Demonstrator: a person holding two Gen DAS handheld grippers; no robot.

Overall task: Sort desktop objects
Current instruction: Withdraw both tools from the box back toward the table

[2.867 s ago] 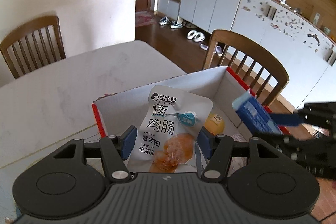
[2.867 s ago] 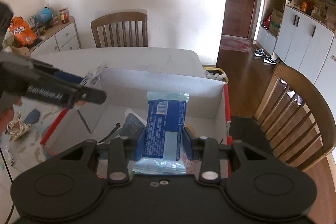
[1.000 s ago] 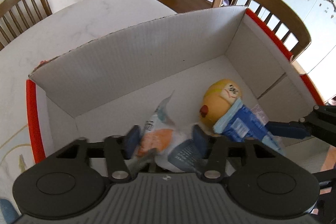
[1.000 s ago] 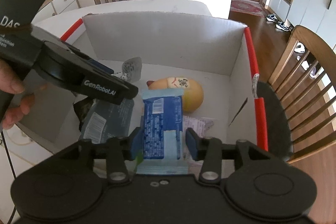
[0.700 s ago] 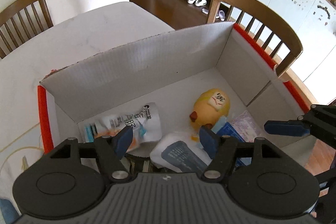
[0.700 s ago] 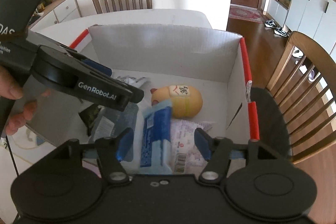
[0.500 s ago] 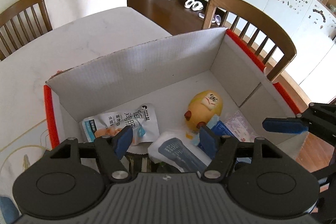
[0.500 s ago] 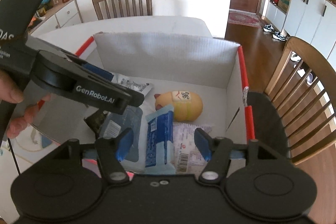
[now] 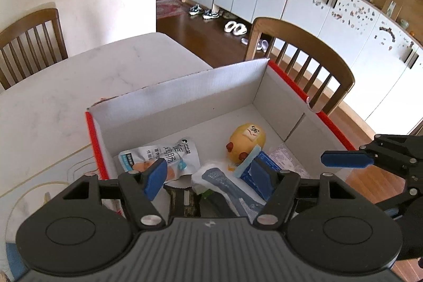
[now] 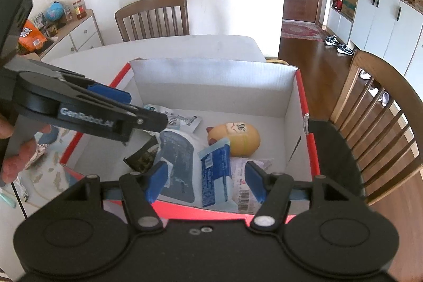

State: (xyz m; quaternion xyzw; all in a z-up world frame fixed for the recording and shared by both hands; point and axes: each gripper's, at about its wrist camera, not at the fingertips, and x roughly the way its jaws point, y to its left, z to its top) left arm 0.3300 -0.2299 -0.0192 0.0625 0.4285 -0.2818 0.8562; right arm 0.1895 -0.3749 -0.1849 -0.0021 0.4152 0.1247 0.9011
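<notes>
Left wrist view: the left gripper (image 9: 208, 177) hangs above the near edge of the box (image 9: 185, 89), its blue pads spread wide and nothing between them. The box sits on the tabletop (image 9: 53, 97), white inside with red rims. On the box floor lie a white pouch (image 9: 169, 153) toward the left wall, a yellow toy (image 9: 247, 140) near the middle, a blue packet (image 9: 260, 163) leaning against the toy's near side, a grey-blue pouch (image 9: 224, 183) just beside the packet, and a pale wrapper (image 9: 286, 159) toward the right wall. The right gripper (image 9: 370, 163) shows at the right, outside the box's right rim, one blue finger pointing left. A chair (image 9: 301, 62) stands beyond the box.

Right wrist view: the right gripper (image 10: 206, 180) hovers over the near red rim of the box (image 10: 211, 75), fingers wide apart and released, gripping nothing. Below it in the box lie the blue packet (image 10: 214, 171), its far end resting on the yellow toy (image 10: 238, 138), the grey-blue pouch (image 10: 177, 163) left of the packet, the pale wrapper (image 10: 243, 181) to its right, and a dark packet (image 10: 142, 156) by the left wall. The left gripper (image 10: 111, 110) reaches over the box's left side above the white pouch (image 10: 179, 119); its jaws look parted.
</notes>
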